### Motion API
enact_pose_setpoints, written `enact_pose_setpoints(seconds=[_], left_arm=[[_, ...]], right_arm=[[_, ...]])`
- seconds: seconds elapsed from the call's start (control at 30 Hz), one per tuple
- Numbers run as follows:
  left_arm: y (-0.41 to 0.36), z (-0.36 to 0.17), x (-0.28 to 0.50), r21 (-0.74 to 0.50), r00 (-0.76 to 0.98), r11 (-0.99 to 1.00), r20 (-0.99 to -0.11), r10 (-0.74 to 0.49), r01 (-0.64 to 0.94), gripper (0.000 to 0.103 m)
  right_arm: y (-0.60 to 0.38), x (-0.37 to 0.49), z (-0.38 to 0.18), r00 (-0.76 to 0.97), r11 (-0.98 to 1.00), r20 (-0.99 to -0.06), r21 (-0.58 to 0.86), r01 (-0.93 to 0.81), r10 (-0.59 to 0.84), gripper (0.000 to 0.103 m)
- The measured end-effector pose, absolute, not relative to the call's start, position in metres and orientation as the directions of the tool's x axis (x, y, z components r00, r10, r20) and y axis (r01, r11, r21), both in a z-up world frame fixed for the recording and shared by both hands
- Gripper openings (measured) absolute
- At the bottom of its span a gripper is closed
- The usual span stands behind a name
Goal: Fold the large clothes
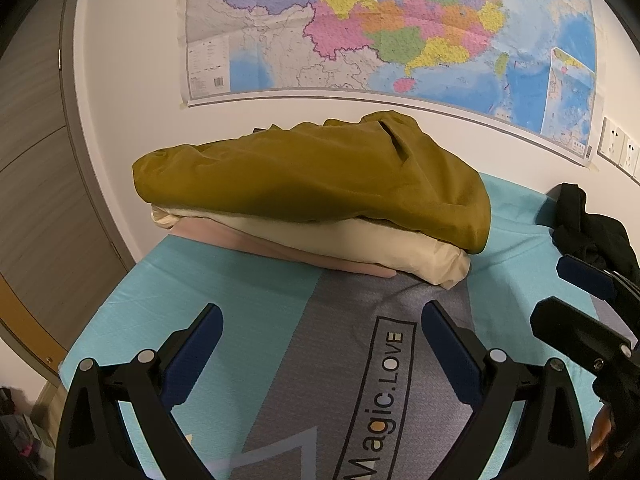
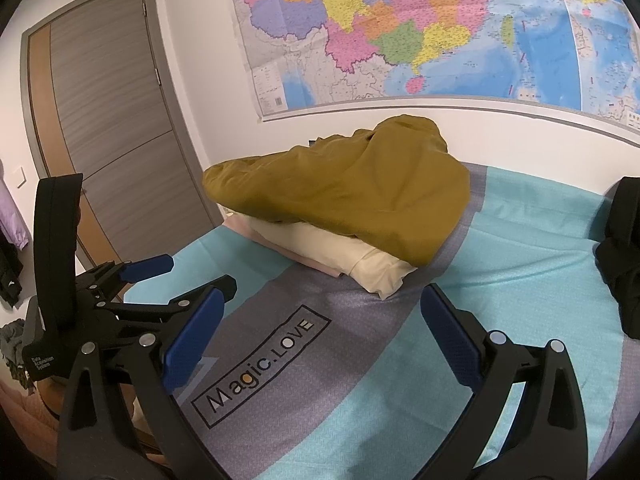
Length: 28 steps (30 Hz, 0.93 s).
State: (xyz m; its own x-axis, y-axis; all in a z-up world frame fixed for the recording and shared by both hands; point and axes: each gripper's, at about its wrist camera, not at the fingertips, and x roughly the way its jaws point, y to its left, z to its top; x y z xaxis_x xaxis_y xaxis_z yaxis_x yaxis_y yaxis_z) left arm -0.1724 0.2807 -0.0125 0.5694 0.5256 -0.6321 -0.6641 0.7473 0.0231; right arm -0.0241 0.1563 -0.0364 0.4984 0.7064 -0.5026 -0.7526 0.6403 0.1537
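— Clothes: where did the stack sit?
— Far end of the bed, close to the wall. Mustard garment [image 1: 308,184] lay on top, folded but lumpy; cream garment [image 1: 360,248] under it, pink garment [image 1: 288,250] at the bottom, one edge poking out.

— Anything else around or in the way?
— Black garment [image 1: 584,224] lay bunched at the right edge, well apart from the stack. Between grippers and stack, only bare bedspread [image 2: 520,248].

— Fingers?
— Left gripper [image 1: 322,356] spread wide, blue pads [image 1: 196,356] holding nothing, hovering over the printed "Magic.LOVE" label [image 1: 384,400]. Right gripper [image 2: 320,344] likewise wide and empty, touching no cloth. Each showed in the other's view: the right one at the left camera's right edge, the left one at the right camera's left edge, both with fingers apart.

— Surface and room?
— Bedspread was turquoise with grey bands. Large coloured map [image 2: 420,28] hung on the white wall above the stack. Grey wood-grain door [image 2: 116,120] stood to the left; wall sockets [image 1: 618,148] to the right, beside the map.
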Motion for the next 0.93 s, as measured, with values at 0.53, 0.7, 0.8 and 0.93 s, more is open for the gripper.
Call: enact_pose_setpoints(seconds=[0.53,0.7,0.8,0.93], left_arm=[[0.279,-0.015,-0.169,0.028,0.578,0.758,-0.629,0.52,-0.652,0.096],[0.274,-0.017,-0.163,0.029,0.599,0.777,-0.619,0.508,-0.629,0.096],[0.277,-0.02,-0.156,-0.022,0.612,0.793,-0.65,0.451,-0.609,0.096],[0.267,-0.027,-0.139,-0.053,0.632,0.829,-0.674,0.382,-0.557,0.096]], right_arm=[[0.157,-0.022,-0.038,0.498,0.644,-0.506,0.161,-0.748,0.704,0.097],[0.148,-0.02,-0.04,0.508,0.657,-0.506,0.168,-0.735,0.697,0.097],[0.136,-0.017,-0.041,0.523,0.677,-0.505,0.182,-0.713,0.687,0.097],[0.11,-0.019,-0.039,0.564,0.711,-0.489,0.187,-0.678,0.665,0.097]])
